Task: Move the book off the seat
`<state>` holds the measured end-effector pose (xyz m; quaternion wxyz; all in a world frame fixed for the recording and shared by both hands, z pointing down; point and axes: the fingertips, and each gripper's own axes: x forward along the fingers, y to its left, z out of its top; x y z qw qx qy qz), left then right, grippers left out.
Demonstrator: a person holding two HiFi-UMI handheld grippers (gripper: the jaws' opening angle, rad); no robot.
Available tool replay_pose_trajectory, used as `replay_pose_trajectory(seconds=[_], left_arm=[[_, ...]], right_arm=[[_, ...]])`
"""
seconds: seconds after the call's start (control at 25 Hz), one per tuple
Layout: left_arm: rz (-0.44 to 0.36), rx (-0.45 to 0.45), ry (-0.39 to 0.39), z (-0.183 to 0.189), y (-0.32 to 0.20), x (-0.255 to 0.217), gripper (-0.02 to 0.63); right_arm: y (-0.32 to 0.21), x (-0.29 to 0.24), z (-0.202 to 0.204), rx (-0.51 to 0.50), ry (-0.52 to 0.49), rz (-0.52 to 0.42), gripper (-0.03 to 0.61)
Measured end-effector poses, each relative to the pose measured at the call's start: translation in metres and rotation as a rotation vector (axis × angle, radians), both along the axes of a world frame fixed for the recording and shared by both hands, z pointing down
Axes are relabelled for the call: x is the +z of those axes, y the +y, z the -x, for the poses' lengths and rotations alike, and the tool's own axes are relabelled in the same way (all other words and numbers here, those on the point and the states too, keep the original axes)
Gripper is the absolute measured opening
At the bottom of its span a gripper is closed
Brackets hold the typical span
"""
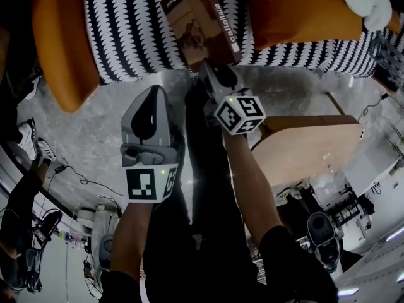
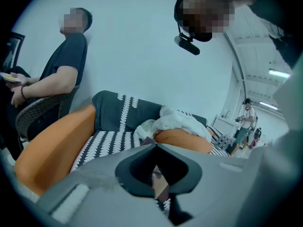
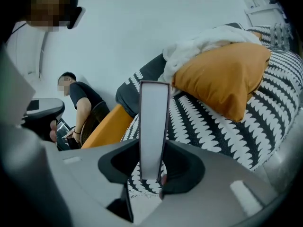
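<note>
A brown-covered book (image 1: 203, 19) with white lettering hangs over the front of the black-and-white patterned sofa seat (image 1: 132, 30). My right gripper (image 1: 211, 65) is shut on its lower edge. In the right gripper view the book (image 3: 154, 122) stands edge-on and upright between the two pads, with my right gripper (image 3: 154, 174) clamped on its bottom. I cannot tell whether the book touches the seat. My left gripper (image 1: 153, 95) hovers over the floor just in front of the sofa, left of the book; its jaws are shut and hold nothing. The left gripper (image 2: 160, 193) faces the sofa.
Orange cushions (image 1: 63, 36) (image 1: 297, 8) flank the seat, and a white blanket (image 1: 366, 2) lies on the right one. A wooden side table (image 1: 309, 145) stands to the right of the sofa. Cables trail over the marble floor (image 1: 82, 137). A seated person (image 2: 61, 74) is to the left.
</note>
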<state>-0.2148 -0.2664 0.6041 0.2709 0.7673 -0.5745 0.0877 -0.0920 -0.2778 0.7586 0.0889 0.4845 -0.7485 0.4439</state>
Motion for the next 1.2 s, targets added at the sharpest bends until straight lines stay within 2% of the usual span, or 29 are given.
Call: replay_pose_trajectory(seconds=[0.48,0.92,1.2], left_arm=[[-0.043,0.009,-0.006,0.024,0.013,-0.054,0.006],[-0.111,0.021,0.018,0.012,0.012,-0.12,0.006],[-0.201,0.027,0.016,0.009,0.015,-0.177,0.006]], right_arm=[[0.018,-0.059,0.016,-0.002,0.042,-0.028,0.156],[0.011,-0.143,0.01,0.013,0.085,-0.101,0.156],[0.017,-0.211,0.011,0.021,0.087,-0.171,0.156]])
